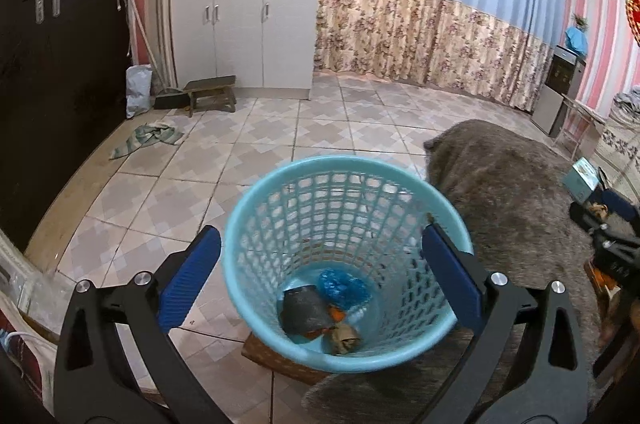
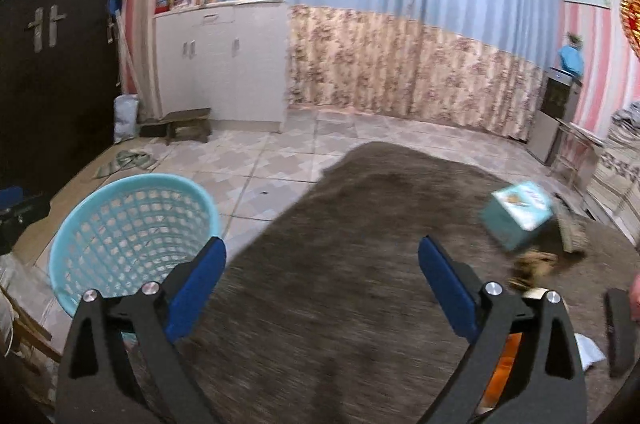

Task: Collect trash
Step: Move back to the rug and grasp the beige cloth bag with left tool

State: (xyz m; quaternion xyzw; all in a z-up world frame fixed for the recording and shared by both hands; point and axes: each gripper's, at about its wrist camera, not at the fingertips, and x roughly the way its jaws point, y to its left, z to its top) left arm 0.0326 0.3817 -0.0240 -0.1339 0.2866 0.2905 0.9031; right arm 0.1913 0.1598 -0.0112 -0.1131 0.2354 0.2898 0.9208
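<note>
Teal box: your next trash target, the small carton (image 2: 519,220), sat tilted on the brown rug (image 2: 340,264) near its far right edge, one corner down, printed face up.
Direction from right gripper: the box lay ahead and to the right of your right gripper (image 2: 322,288), well apart, with bare rug between.
Long axis: hard to call, since the box was blurred; it looked roughly cube-shaped, so approach angle probably mattered little.
Right gripper state: jaws spread wide with nothing between them but rug.
Left gripper state: your left gripper (image 1: 320,288) was also spread wide, its blue pads either side of the basket mouth in that view; I couldn't tell if either pad touched the rim, and nothing was gripped.
Basket: the light blue mesh basket (image 1: 276,191) stood at the rug's left edge on the tiled floor (image 1: 240,143), holding a grey scrap (image 1: 304,312), a blue wad (image 1: 342,286) and a tan crumple (image 1: 345,338).
Nearer hand: your right, judged from both views; the box showed only at the far right rim of the left view.
Other litter: brownish bits (image 2: 536,264) lay just beside the box, too blurred to name.
</note>
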